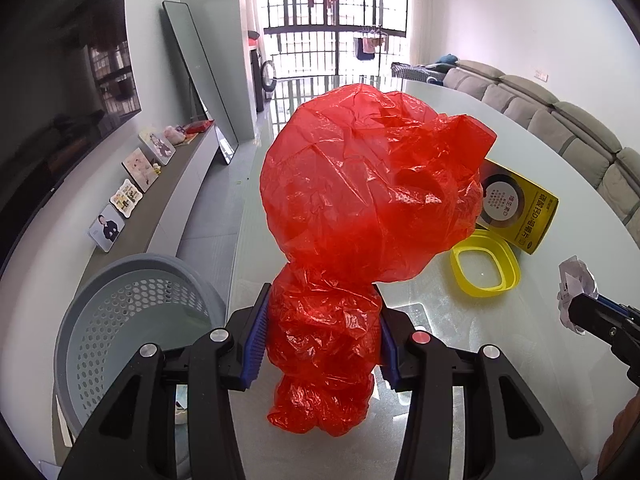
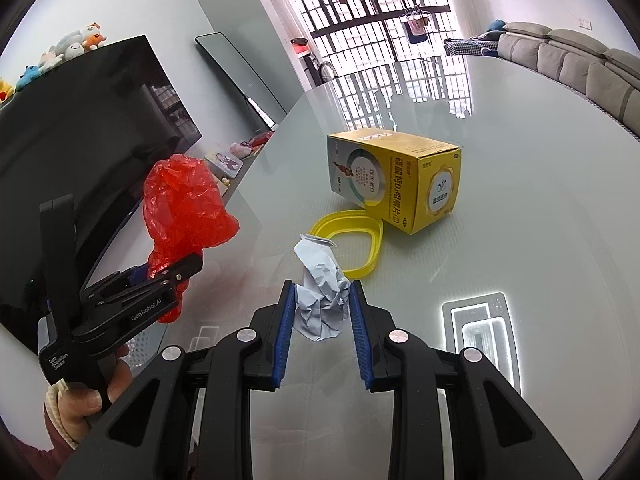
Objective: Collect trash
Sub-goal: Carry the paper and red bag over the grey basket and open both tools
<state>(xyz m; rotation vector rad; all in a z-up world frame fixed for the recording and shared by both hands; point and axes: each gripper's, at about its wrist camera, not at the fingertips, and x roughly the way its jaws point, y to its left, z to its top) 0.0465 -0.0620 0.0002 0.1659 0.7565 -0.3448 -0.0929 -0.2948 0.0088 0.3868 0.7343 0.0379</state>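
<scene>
Holding the red bag (image 1: 360,208) in your left gripper (image 1: 322,336) and crumpled paper (image 2: 320,300) in the right gripper (image 2: 322,312), you have the basket (image 1: 132,320) lower-left, nearest the left.

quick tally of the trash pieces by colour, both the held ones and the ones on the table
red: 1, the plastic bag in the left gripper
white: 1, the crumpled paper in the right gripper
yellow: 2, the box and the plastic ring on the table
total: 4
</scene>
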